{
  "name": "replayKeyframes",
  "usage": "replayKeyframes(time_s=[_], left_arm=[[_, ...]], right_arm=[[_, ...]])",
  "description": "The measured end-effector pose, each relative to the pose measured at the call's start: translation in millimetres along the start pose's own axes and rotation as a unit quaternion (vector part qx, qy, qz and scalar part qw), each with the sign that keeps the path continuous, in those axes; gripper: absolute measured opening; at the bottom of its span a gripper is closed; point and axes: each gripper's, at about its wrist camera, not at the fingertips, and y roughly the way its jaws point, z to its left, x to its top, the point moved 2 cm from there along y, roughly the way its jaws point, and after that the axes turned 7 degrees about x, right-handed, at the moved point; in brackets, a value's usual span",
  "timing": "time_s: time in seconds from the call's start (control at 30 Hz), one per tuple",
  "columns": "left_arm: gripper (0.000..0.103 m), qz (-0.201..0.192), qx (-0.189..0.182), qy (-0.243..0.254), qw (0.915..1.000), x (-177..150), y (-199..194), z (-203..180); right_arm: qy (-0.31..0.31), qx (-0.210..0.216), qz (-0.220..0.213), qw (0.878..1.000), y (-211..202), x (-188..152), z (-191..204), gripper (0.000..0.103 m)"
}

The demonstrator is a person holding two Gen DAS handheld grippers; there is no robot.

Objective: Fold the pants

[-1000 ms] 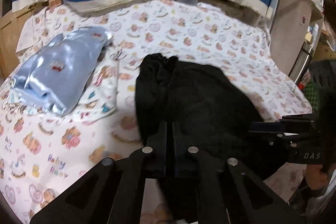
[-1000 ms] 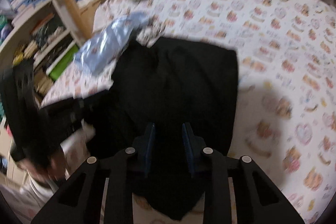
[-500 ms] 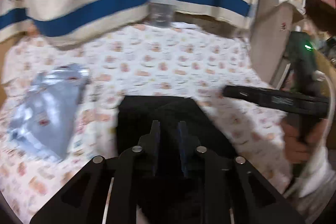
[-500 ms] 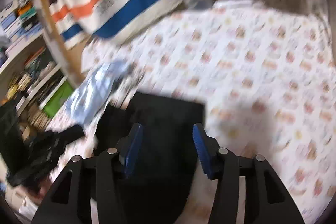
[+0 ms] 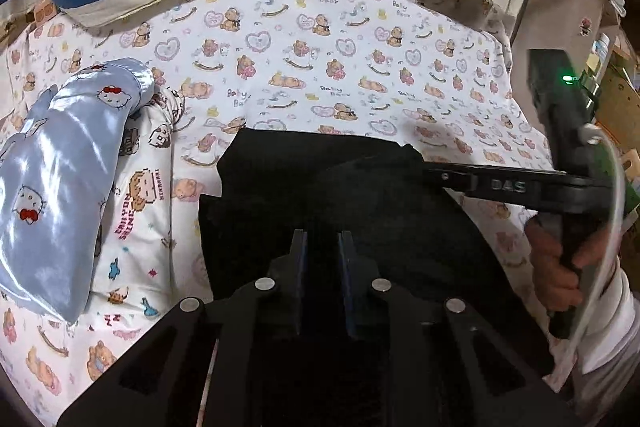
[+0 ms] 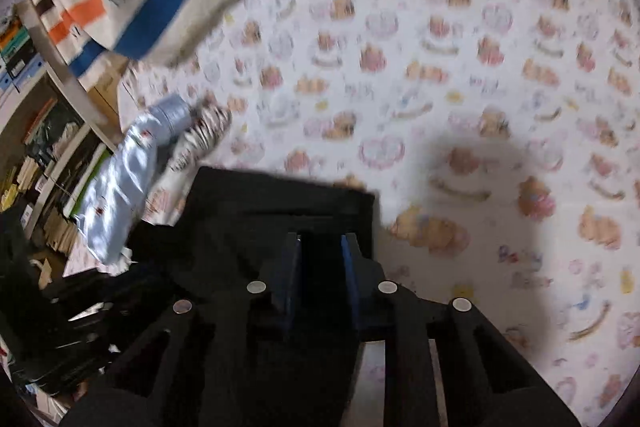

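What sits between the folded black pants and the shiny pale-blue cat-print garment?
In the left wrist view, a white cartoon-print cloth lies between the folded black pants and the shiny pale-blue garment, partly tucked under the latter.

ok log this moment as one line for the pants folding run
task: fold pants | black pants: folded stack on bear-print sheet | left tool: open, over pants | right tool: open, over pants

a bed with a white teddy-bear print sheet [image 5: 320, 67] carries the folded black pants [image 5: 320, 187] near its front edge, a pile of pale blue satin and cartoon-print clothes [image 5: 68, 163] just beside them.
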Motion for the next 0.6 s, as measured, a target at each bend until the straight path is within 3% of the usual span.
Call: replayKeyframes(time_s=[0.17, 0.27, 0.33, 0.37, 0.43, 0.47, 0.6], left_arm=[[0.018, 0.003, 0.0, 0.016, 0.9999, -3, -6, 5], [0.036, -0.02, 0.035, 0.059, 0.9974, 10, -27, 9], [0.06, -0.049, 0.053, 0.067, 0.9951, 25, -42, 13], [0.067, -0.054, 0.053, 0.065, 0.995, 33, -46, 15], [0.09, -0.047, 0.036, 0.054, 0.9968, 52, -43, 20], [0.093, -0.039, 0.029, 0.047, 0.9977, 61, -36, 23], [0.093, 0.026, 0.02, 0.014, 0.9994, 85, 16, 36]], right_arm=[[-0.02, -0.054, -0.019, 0.998, 1, 1, -3, 0.018], [-0.008, -0.08, -0.029, 0.996, -11, 6, -14, 0.018], [0.009, -0.061, -0.061, 0.996, -31, 11, -22, 0.018], [0.016, -0.053, -0.073, 0.996, -39, 15, -25, 0.022], [0.023, -0.034, -0.081, 0.996, -46, 18, -28, 0.049], [0.025, -0.023, -0.081, 0.996, -47, 19, -29, 0.066], [0.04, -0.011, -0.068, 0.997, -40, 19, -33, 0.067]])
